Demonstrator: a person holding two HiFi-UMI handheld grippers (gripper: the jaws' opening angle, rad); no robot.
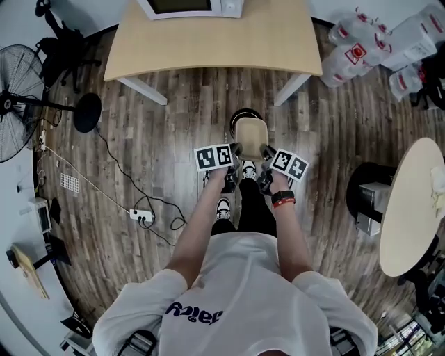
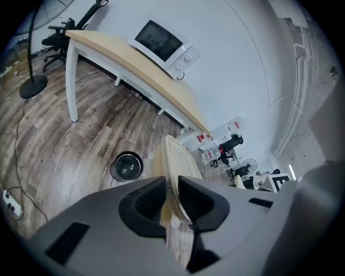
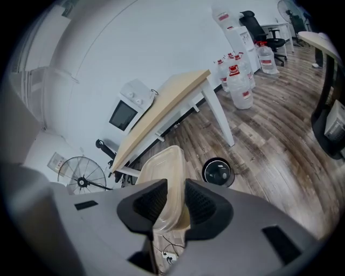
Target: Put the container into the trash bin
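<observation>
A beige, translucent lidded container (image 1: 250, 137) hangs in the air in front of the person, held from both sides. My left gripper (image 1: 233, 154) is shut on its left rim, and the container (image 2: 175, 164) stands edge-on between the dark pads in the left gripper view. My right gripper (image 1: 265, 156) is shut on its right rim, with the container (image 3: 164, 175) pinched the same way in the right gripper view. The round black trash bin (image 1: 243, 115) stands on the floor just beyond and partly under the container. The bin (image 2: 126, 166) shows open-topped in the left gripper view, and the bin (image 3: 218, 172) also in the right.
A light wooden table (image 1: 208, 42) with a white microwave (image 1: 191, 7) stands beyond the bin. Water bottles (image 1: 375, 45) are stacked at the right. A round table (image 1: 417, 208) is at the right edge, a fan (image 1: 17, 90) and a power strip (image 1: 141, 215) with cables at the left.
</observation>
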